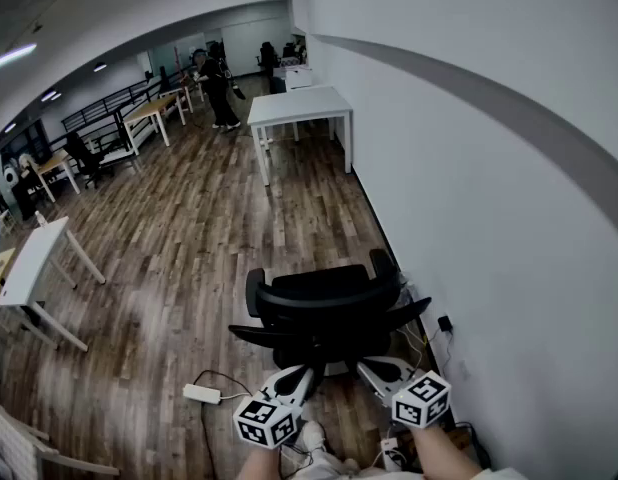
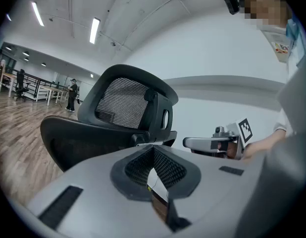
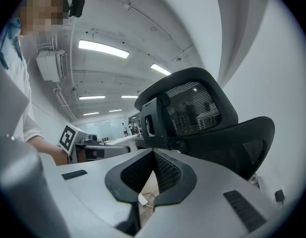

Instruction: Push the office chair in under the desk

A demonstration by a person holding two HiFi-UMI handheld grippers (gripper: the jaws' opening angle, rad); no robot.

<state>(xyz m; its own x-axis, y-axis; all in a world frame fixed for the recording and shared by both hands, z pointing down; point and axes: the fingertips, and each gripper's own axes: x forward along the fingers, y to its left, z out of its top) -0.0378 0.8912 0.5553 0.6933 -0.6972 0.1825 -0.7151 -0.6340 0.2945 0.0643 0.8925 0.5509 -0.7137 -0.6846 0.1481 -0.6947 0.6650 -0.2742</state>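
the office chair [image 1: 321, 313] stands on the wooden floor [image 1: 189, 238] right in front of you, its mesh back turned your way, close to the wall [image 1: 489, 218] at 3 o'clock and well apart from the white counter [image 1: 299, 106] far off at 12 o'clock. you hold the left gripper [image 1: 305, 374] and the right gripper [image 1: 369, 368] side by side, nearly level, their tips just behind the chair's back, one at either side of its middle. that looks like a stance for a straight shove, so the chair rolls rather than spins. both pairs of jaws are pressed together with nothing between them, which suits the job: you need a blunt tip to push with, not a grip. each gripper view shows the headrest [image 2: 128, 100] looming just ahead of the closed tips, but whether either tip already touches the chair cannot be made out. the push looks not yet begun, since the chair has the whole stretch of floor to cross. mind the power strip [image 1: 201, 393] and its cable at 8 o'clock of the chair, and the cords [image 1: 419, 343] along the wall at 4 o'clock; a caster could snag on them. a person [image 1: 219, 90] stands near the counter's 10 o'clock side.
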